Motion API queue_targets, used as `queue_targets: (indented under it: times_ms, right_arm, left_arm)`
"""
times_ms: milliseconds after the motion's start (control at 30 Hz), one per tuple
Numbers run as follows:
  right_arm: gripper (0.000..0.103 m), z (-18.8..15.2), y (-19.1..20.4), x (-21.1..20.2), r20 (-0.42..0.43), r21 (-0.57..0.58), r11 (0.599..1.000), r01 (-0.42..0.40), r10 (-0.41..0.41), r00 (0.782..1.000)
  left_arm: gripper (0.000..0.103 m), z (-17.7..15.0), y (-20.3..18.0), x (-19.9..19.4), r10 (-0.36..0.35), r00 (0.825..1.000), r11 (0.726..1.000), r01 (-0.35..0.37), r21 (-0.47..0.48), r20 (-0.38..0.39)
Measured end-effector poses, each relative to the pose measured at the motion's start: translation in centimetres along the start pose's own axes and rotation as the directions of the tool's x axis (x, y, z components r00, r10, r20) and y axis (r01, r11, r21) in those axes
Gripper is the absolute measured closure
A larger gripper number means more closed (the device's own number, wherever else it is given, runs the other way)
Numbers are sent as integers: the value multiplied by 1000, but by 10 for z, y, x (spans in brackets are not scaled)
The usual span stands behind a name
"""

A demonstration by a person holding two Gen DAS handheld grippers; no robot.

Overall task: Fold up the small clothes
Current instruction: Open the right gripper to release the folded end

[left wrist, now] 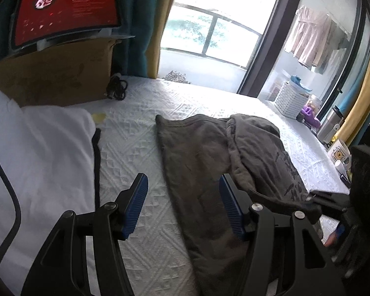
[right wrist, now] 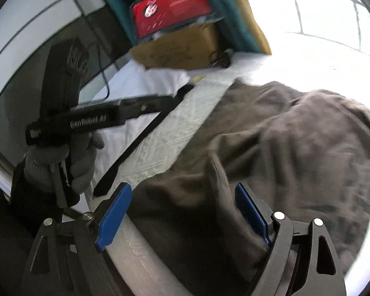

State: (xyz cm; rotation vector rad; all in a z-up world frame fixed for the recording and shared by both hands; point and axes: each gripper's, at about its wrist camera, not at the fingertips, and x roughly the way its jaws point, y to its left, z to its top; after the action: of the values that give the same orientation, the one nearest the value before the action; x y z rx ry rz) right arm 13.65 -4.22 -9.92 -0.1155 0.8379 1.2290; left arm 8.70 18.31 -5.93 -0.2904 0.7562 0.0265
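Blue pads line the fingers of the right gripper (right wrist: pixel 182 212), which stand wide apart over the near edge of the grey garment (right wrist: pixel 271 143), pressing on nothing. Left gripper (left wrist: pixel 182 204) has its fingers apart too, one on each side of the cloth's left edge, not pinching it. That grey garment lies rumpled on the white bed cover (left wrist: pixel 135 133), with its right half bunched up high. A folded white garment (left wrist: pixel 42 153) sits to the left, apart from it. To fold well, I think both grippers should pinch the near corners, pull the cloth flat first, then lay one half neatly over the other.
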Motion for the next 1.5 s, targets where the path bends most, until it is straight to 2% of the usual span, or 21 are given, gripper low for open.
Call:
queue_targets:
  times_ms: [67,233,433,500,567,633,867,1067,1133,1167,1200,1267,1500]
  right_arm:
    - [17,-3,-9,-15,23,12,1000,-11,11,1000]
    - [17,-15,-22,-45,58,7,999,32,-32,998]
    - [17,-30,-28,-40,12,-17,993,120,-120,993]
    - [17,-31,-25,-32,-1,-62,976,209,-210,978]
    - [17,-32,-25,-24,-15,-112,949,296,-300,954]
    - [17,-32,-27,-19,-20,-141,936,324,-330,944]
    - [17,-12,-40,-11,-6,-182,936,303,-309,951]
    - [17,4,-55,-2,-15,-157,954,255,-261,965]
    - [18,8,-60,-1,-23,-114,972,208,-211,977]
    - [29,9,-61,0,-19,-107,975,193,-196,980]
    - [50,10,-60,3,-32,-105,977,184,-188,982]
    - [82,10,-60,11,-55,-107,979,175,-182,982]
    - [82,16,-59,16,-59,-98,982,162,-168,984]
  left_arm:
    - [43,2,-9,2,-6,1000,1000,6,16,-2]
    - [43,7,-35,5,-23,1000,998,23,55,0]
    - [43,10,-61,10,-44,999,996,44,79,6]
    - [43,10,-68,14,-51,999,995,51,87,-3]
    - [43,10,-75,15,-59,998,994,59,90,-6]
    - [43,10,-80,14,-66,998,993,67,97,-7]
    - [43,14,-74,19,-51,999,994,52,92,-15]
    - [43,14,-60,32,-50,998,997,52,55,-26]
    - [43,15,-56,38,-52,998,998,54,44,-33]
    - [43,15,-54,40,-53,998,998,54,39,-37]
    - [43,15,-52,42,-53,998,998,55,34,-40]
    - [43,15,-48,47,-58,997,998,59,22,-46]
    - [43,14,-40,54,-70,996,997,70,7,-58]
